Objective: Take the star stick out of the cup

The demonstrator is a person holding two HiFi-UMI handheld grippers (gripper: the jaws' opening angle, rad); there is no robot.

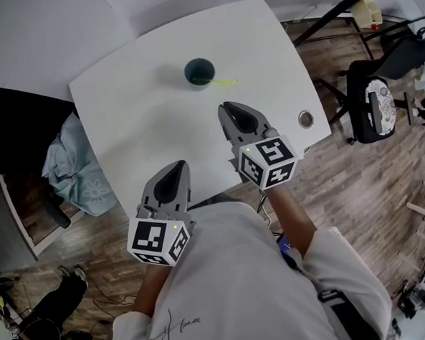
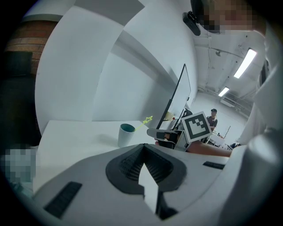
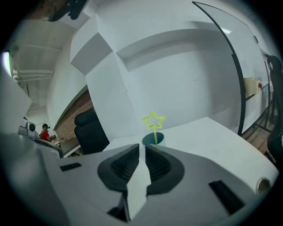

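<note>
far across the white table (image 1: 144,112), in the teal cup (image 1: 199,71): star stick (image 3: 154,120), star end leaning out over the rim. short of the cup, right gripper (image 1: 227,109) – jaws nearly together, empty. at the near edge, left gripper (image 1: 178,168) – closed on nothing.
</note>
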